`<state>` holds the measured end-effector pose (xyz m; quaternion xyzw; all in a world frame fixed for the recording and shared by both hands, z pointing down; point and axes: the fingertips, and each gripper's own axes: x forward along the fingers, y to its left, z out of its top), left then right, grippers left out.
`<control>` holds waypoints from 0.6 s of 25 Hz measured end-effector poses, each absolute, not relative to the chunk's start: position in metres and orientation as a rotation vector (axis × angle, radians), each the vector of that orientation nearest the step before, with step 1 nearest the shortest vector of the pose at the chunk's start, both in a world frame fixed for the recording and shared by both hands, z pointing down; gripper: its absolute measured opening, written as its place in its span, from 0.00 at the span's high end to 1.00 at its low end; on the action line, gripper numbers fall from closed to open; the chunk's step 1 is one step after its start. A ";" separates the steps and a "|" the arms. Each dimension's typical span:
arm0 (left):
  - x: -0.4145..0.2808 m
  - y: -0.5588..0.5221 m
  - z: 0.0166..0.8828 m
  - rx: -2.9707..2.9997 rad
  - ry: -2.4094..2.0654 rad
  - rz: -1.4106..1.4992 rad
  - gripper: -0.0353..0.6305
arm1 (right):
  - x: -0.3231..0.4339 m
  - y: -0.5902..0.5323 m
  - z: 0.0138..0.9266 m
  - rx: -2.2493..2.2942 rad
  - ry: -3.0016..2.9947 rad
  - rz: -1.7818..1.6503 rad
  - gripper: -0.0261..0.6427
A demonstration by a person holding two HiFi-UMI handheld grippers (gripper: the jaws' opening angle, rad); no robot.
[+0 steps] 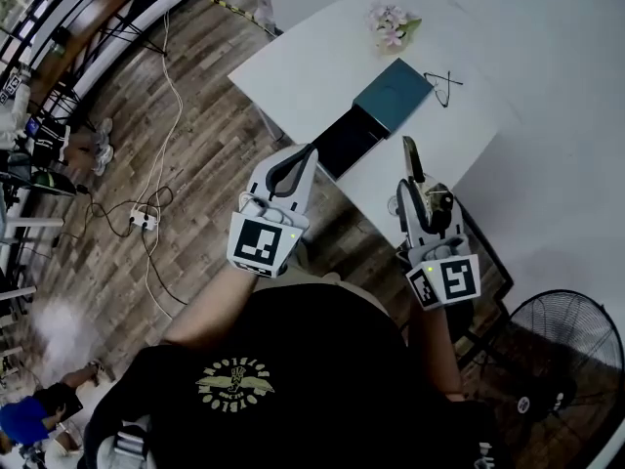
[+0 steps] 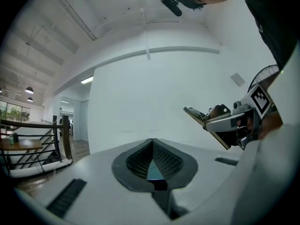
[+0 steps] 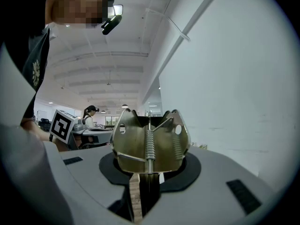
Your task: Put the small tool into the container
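The small tool is a brass-coloured metal spring clip (image 1: pixel 410 156). My right gripper (image 1: pixel 414 190) is shut on it, and the clip stands up out of the jaws. In the right gripper view the clip (image 3: pixel 150 139) fills the space between the pads of the right gripper (image 3: pixel 149 165). My left gripper (image 1: pixel 309 151) is to its left with its fingertips together and nothing held; in its own view the left gripper (image 2: pixel 152 146) shows pads that meet. The container, a teal box (image 1: pixel 393 94) with a black tray (image 1: pixel 347 142) beside it, lies on the white table (image 1: pixel 293 66) just beyond both grippers.
A pair of glasses (image 1: pixel 441 84) and pale flowers (image 1: pixel 391 22) lie on the table past the box. A floor fan (image 1: pixel 566 350) stands at the lower right. Cables and a power strip (image 1: pixel 144 220) cross the wooden floor at the left.
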<state>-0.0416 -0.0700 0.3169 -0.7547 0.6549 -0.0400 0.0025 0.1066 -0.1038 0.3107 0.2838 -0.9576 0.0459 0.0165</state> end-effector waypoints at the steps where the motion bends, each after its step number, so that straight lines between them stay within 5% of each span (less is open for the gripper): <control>1: -0.044 -0.074 0.317 -2.378 2.045 -0.129 0.94 | 0.103 -0.107 0.311 0.890 -2.973 0.147 0.79; 15: -0.086 -0.135 0.315 -2.513 1.876 -0.128 0.94 | 0.058 -0.150 0.309 1.063 -2.908 0.173 0.79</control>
